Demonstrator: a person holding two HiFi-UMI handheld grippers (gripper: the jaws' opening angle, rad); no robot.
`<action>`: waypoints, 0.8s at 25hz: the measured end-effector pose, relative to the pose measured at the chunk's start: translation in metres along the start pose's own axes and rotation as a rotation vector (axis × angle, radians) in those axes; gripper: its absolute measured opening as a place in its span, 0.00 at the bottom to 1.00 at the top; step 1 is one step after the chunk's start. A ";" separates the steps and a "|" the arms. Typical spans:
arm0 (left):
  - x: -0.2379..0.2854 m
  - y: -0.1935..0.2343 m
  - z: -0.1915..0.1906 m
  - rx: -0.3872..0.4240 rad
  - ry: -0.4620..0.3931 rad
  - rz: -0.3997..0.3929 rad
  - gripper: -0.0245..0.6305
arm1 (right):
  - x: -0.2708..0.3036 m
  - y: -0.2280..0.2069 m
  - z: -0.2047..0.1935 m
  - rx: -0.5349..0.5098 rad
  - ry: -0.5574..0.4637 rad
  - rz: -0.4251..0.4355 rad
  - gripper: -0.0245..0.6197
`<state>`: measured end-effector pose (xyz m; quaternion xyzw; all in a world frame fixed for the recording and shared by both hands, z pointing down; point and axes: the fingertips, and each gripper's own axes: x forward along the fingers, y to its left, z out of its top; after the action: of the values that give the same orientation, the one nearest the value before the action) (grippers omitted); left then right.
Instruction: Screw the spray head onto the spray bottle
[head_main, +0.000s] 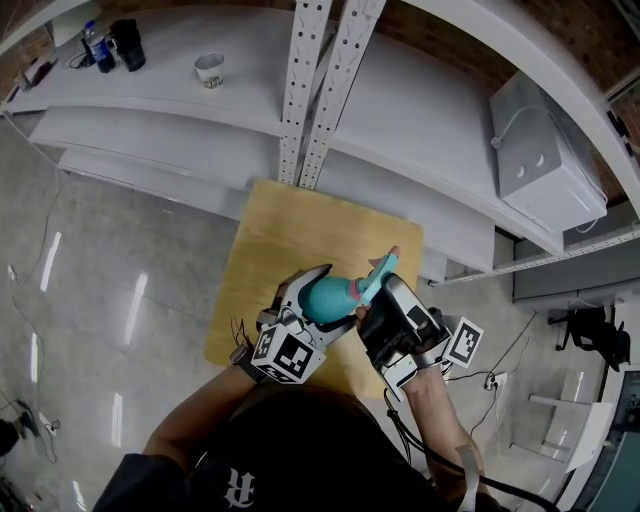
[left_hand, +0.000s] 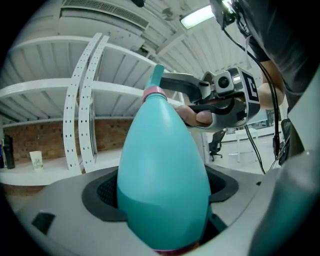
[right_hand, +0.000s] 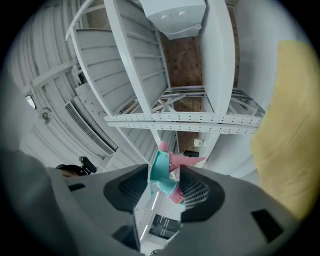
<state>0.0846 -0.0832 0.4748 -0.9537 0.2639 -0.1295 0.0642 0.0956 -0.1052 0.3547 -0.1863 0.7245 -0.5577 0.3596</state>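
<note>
At 6 o'clock in the head view, the person's forearms (head_main: 195, 425) reach up from the frame's edge. Just beyond them, the left gripper (head_main: 316, 292) has its jaws clamped on the fat body of the teal spray bottle (left_hand: 162, 170), whose neck points toward 2 o'clock. At the bottle's 3 o'clock side, the right gripper (head_main: 378, 292) has its jaws part-way apart, pinching the spray head (right_hand: 161, 172), which is teal with a pink trigger and collar. In the left gripper view a pink ring sits at the bottle's neck; whether the threads have caught cannot be told. Both hang above the yellow worktop (head_main: 270, 250). Farther off, toward 12 o'clock, white shelves (head_main: 170, 95) carry a paper cup (head_main: 209, 69) at 11 o'clock. A grey box (head_main: 540, 150) stands at 2 o'clock.
</note>
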 end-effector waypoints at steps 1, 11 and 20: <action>0.000 0.001 0.002 -0.001 -0.013 0.000 0.70 | 0.001 0.003 -0.001 -0.012 0.011 0.005 0.31; -0.015 0.016 0.040 0.040 -0.172 -0.024 0.70 | 0.003 0.043 -0.022 -0.106 0.142 0.092 0.31; -0.045 0.010 0.097 0.086 -0.275 -0.158 0.70 | -0.039 0.112 0.033 -0.632 0.205 0.219 0.31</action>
<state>0.0700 -0.0635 0.3705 -0.9765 0.1711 -0.0135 0.1301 0.1611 -0.0668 0.2572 -0.1525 0.9094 -0.2796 0.2674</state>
